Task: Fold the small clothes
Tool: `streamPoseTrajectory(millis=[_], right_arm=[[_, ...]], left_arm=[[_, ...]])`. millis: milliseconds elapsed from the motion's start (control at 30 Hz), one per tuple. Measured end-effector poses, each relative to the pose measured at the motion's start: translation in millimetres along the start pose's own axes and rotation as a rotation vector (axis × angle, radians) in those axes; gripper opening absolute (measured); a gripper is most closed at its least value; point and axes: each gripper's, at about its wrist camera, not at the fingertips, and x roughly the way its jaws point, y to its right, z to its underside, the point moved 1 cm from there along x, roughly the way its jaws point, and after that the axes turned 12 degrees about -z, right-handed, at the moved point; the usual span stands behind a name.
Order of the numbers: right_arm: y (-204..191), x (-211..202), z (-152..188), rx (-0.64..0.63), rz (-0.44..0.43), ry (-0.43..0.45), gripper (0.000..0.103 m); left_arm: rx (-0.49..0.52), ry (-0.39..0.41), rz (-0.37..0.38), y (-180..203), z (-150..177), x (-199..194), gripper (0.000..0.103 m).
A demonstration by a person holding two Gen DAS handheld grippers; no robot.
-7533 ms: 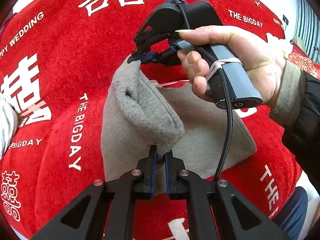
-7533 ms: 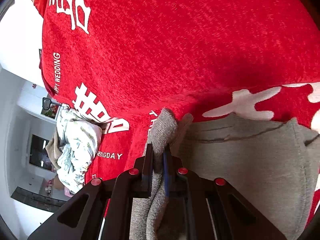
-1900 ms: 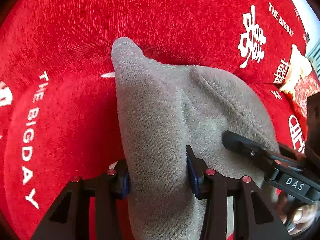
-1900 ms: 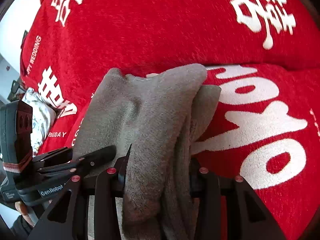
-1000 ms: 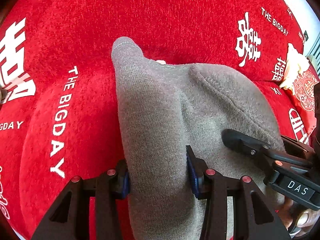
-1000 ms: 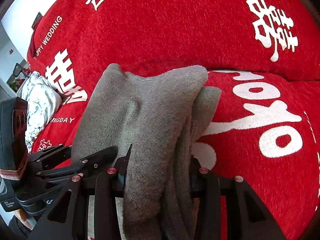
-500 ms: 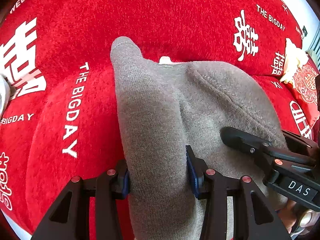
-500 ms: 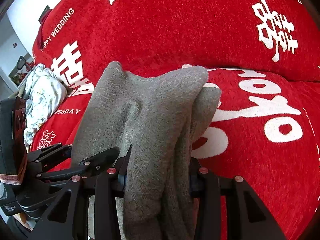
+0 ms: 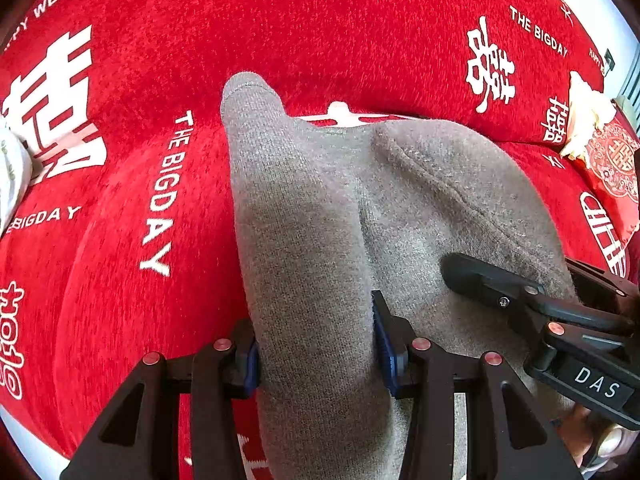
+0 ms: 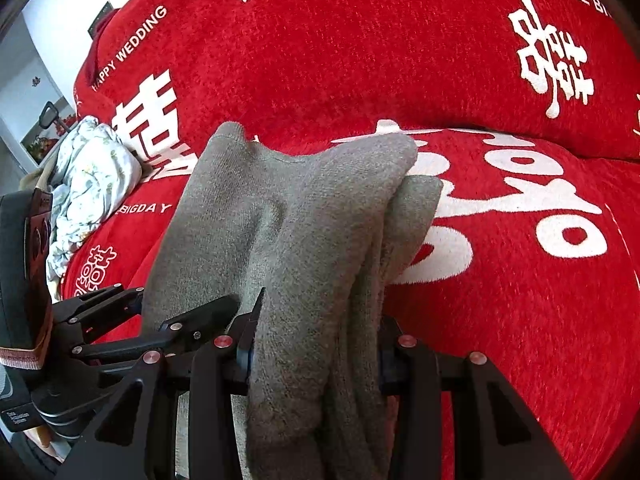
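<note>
A folded grey knit garment (image 9: 320, 208) is held up over a red sofa cover (image 9: 280, 20). My left gripper (image 9: 316, 344) is shut on a thick fold of it at its left side. My right gripper (image 10: 314, 344) is shut on the bunched layers at the garment's (image 10: 296, 208) right side. The right gripper also shows in the left wrist view (image 9: 520, 300), pressed against the cloth. The left gripper shows in the right wrist view (image 10: 132, 320), beside the cloth.
The red cover carries white wedding lettering (image 9: 160, 192). A crumpled white floral cloth (image 10: 88, 172) lies at the sofa's left end. A patterned red cushion (image 9: 612, 164) and a cream cloth (image 9: 584, 112) sit at the right end.
Both grippers have lifted and pulled back with the folded garment still held. More of the sofa's left side and the floral cloth has come into view.
</note>
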Motion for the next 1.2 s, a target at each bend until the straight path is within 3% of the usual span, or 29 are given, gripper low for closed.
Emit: streamPoseTrajectory(millis=[767, 1200], right_arm=[[-24, -15, 48, -0.019, 0.007, 0.05, 0.044], [-16, -15, 71, 0.02, -0.01, 0.072, 0.044]], left_arm=[[0.039, 0.05, -0.04, 1, 47, -24, 0.047], [0.05, 0.061, -0.04, 2, 66, -23, 0.047]])
